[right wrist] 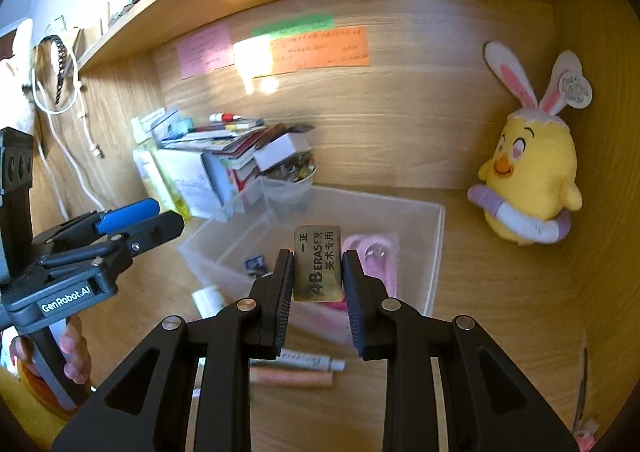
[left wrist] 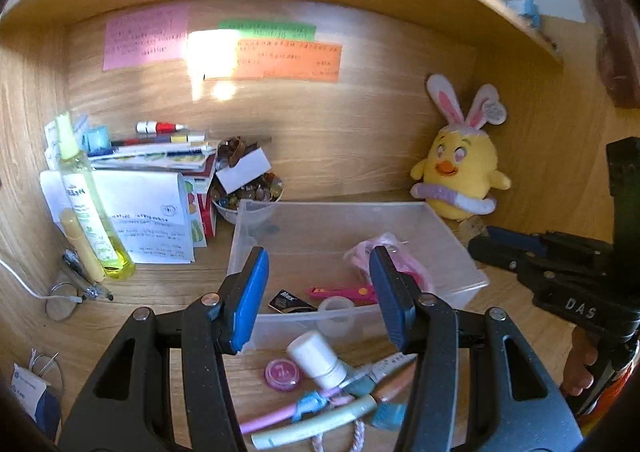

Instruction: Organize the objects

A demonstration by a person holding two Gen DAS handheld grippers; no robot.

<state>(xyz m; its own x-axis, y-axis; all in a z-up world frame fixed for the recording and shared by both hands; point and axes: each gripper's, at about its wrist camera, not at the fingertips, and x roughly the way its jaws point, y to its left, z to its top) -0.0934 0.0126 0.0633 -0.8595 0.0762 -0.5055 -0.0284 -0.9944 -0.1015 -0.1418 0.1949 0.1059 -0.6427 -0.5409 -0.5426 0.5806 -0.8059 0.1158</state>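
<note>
The right claw (right wrist: 317, 284) is clamped on a tan 4B eraser (right wrist: 318, 266), held upright between its two pads above the clear plastic bin (right wrist: 434, 252), near the bin's front edge. The left claw (left wrist: 318, 292) is spread wide with nothing between its blue pads (left wrist: 250, 304), hovering over the bin's (left wrist: 460, 248) near wall.

Inside the bin a pink pouch (left wrist: 380, 252), a pink cutter (left wrist: 340, 292), a small black Max box (left wrist: 289, 300) and a roll of clear tape (left wrist: 336, 306) are seen. In front of the bin, on the wooden counter (left wrist: 168, 284), a white capped tube (left wrist: 318, 360), a round pink tin (left wrist: 282, 374), a pink pen (left wrist: 268, 420) and a pale green pen (left wrist: 316, 426) are lying loose, bunched together; which ones touch cannot be told.

Behind the bin, at its left rear corner, a bowl of marbles (left wrist: 250, 195) is set, with a white card (left wrist: 243, 169) on top. Left of the bin a yellow-green bottle (left wrist: 90, 211) is standing upright against a stack of papers and books (left wrist: 160, 187). Right of the bin, at the back wall, a yellow chick plush with bunny ears (right wrist: 528, 179) is seated. Pink, green and orange notes (left wrist: 288, 59) are stuck on the back wall above the bin.
</note>
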